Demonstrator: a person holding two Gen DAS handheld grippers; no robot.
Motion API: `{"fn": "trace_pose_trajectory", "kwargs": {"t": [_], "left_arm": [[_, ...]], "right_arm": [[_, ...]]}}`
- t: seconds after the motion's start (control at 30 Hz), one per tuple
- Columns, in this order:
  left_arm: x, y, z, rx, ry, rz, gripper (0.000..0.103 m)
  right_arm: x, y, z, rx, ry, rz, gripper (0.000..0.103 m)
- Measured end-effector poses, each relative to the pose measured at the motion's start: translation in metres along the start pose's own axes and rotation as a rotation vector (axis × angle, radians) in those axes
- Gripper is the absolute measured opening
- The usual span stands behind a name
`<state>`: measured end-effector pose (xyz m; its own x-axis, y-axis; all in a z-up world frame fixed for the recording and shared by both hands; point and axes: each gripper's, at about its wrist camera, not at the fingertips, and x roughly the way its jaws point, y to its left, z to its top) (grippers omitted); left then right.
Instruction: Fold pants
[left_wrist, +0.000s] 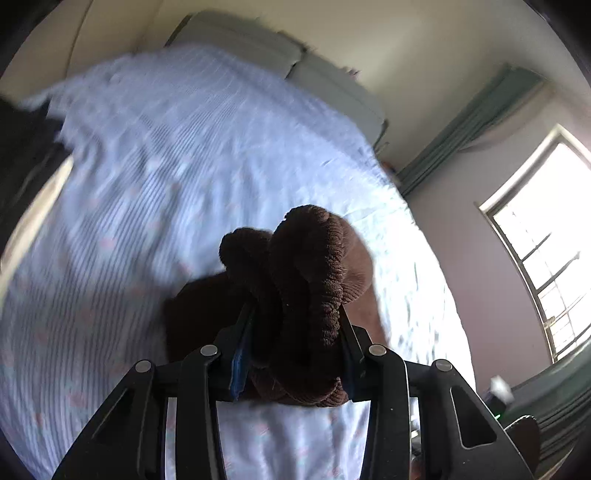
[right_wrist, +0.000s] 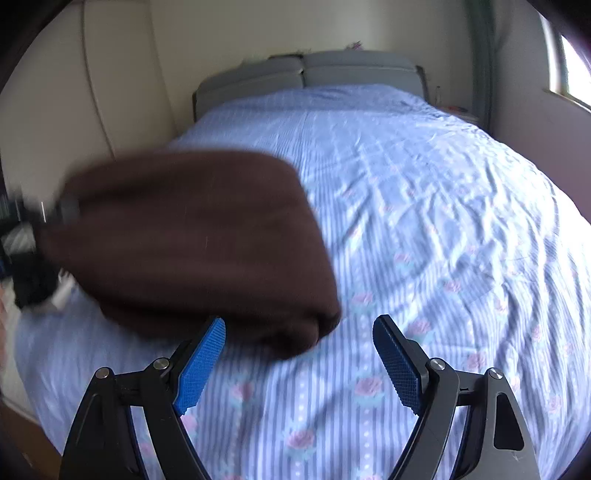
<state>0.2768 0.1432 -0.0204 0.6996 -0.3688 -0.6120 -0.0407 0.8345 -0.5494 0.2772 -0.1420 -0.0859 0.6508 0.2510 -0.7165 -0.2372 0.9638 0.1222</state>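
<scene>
Dark brown corduroy pants (left_wrist: 306, 295) are bunched thick between the blue pads of my left gripper (left_wrist: 295, 314), which is shut on the cloth and holds it above the bed. In the right wrist view the pants (right_wrist: 199, 240) hang as a blurred brown fold over the left half of the bed, their lower corner just beyond my right gripper (right_wrist: 299, 325). That gripper is open, with nothing between its blue pads (right_wrist: 201, 363). The left gripper (right_wrist: 55, 214) shows at the far left edge, blurred, at the top of the cloth.
The bed (right_wrist: 424, 221) has a light blue striped cover with pink roses. A grey padded headboard (right_wrist: 314, 72) stands against the cream wall. A window (left_wrist: 546, 236) with green curtains (left_wrist: 469, 122) lies right of the bed.
</scene>
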Motion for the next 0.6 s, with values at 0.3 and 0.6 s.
{"fn": "trace_pose_trajectory", "kwargs": {"t": [0.3,0.6], "left_arm": [[-0.015,-0.015,0.036,0.027,-0.067,-0.019,0.038],[-0.010,0.010,0.029,-0.057,-0.029,-0.043,0.037]], "right_arm": [[0.044,0.001,0.012,0.045,0.083,-0.003,0.083],[0.052,0.014,0.018,-0.077,0.076,-0.082,0.082]]}}
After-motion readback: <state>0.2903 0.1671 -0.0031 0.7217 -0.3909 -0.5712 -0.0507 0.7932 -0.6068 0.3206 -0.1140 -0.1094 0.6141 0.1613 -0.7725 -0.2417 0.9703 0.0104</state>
